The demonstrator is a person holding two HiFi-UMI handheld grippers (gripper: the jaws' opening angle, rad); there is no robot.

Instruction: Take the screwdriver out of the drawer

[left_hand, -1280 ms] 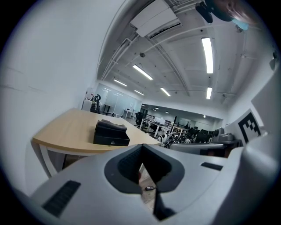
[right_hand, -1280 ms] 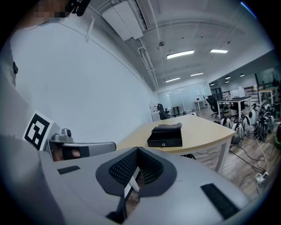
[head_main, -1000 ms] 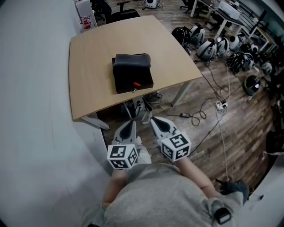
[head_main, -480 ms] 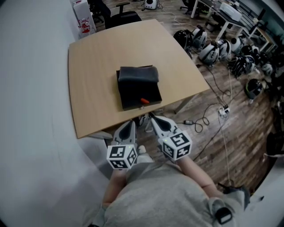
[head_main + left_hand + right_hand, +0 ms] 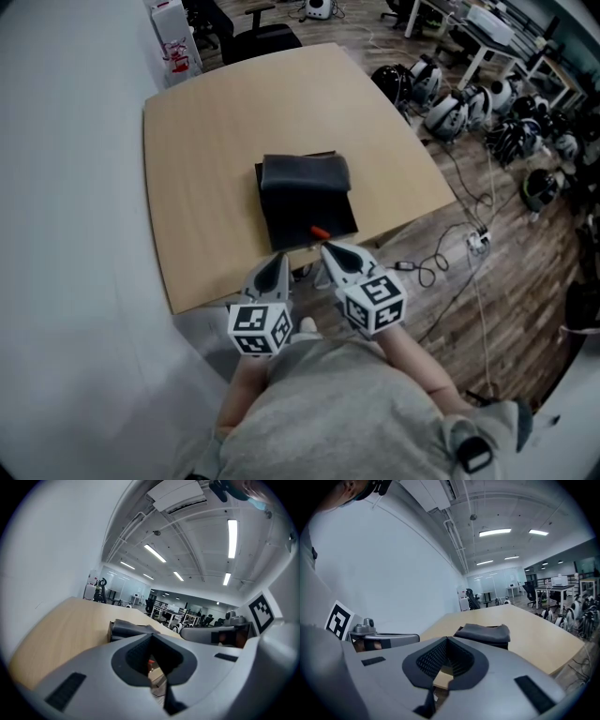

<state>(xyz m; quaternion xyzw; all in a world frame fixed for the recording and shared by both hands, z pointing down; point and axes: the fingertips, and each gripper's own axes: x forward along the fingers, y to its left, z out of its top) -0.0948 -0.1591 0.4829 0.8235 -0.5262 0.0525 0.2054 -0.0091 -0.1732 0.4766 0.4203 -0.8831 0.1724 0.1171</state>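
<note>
Table (image 5: 206,141): light wooden top. It carries one item, the drawer unit.
Drawer unit (image 5: 305,202): black, low, with a dark grey upper part. It stands on the near half of the table, close to the near edge.
Screwdriver (image 5: 320,232): only an orange-red handle shows, at the near edge of the drawer unit (the shaft cannot be made out). No tool touches it.
Left tool (image 5: 274,262): jaws together and meeting at the tip, with nothing between them. The tip lies at the table's near edge, left of the screwdriver handle and clear of the drawer unit.
Right tool (image 5: 331,249): jaws fully together, nothing gripped. The tip lies at the table's near edge, near the screwdriver handle but apart from it. The right gripper view shows the drawer unit ahead of the tip, with bare table between them.
Tool spacing: side by side, marker cubes toward the person, both pointing at the drawer unit.
Floor (image 5: 506,281): wood planks right of the table, with cables (image 5: 441,272) and a row of helmets (image 5: 441,103).
</note>
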